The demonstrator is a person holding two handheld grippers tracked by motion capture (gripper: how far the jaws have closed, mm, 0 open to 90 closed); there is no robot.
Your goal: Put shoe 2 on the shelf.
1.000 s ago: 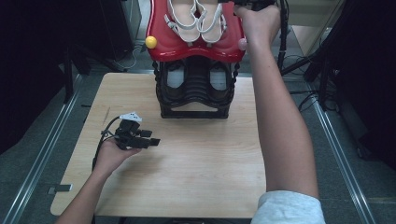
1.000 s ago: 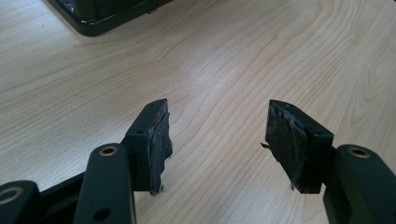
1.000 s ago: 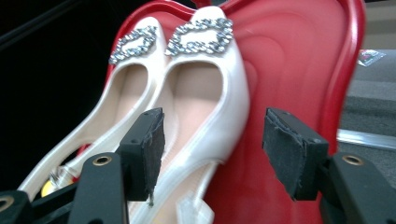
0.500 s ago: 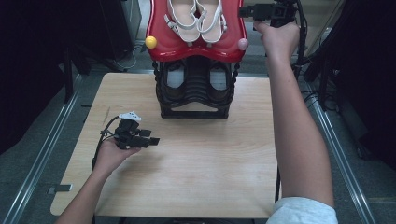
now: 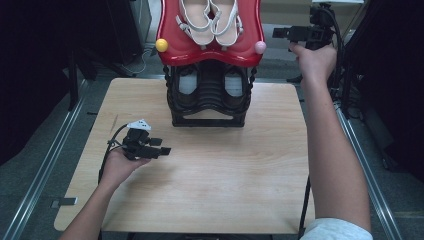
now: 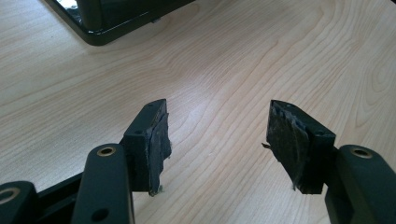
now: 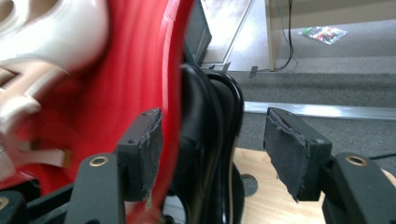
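Red shelf (image 5: 210,47) of the black rack (image 5: 209,100) lies just left of the right gripper (image 5: 287,34), whose jaws stand released and empty, held raised beside the shelf's edge near the pink knob (image 5: 260,47); white sandals (image 5: 210,20) rest on that shelf, farther left of the gripper; left gripper (image 5: 161,150) lies low over the wooden table (image 5: 225,175), jaws released, nothing between them, the rack's base ahead of it.

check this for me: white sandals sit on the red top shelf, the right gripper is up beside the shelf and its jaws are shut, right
Not quite: the right gripper is open, its jaws standing apart with nothing between them, as the right gripper view shows. The rest holds: the white sandals sit on the red top shelf, and that gripper is beside it.
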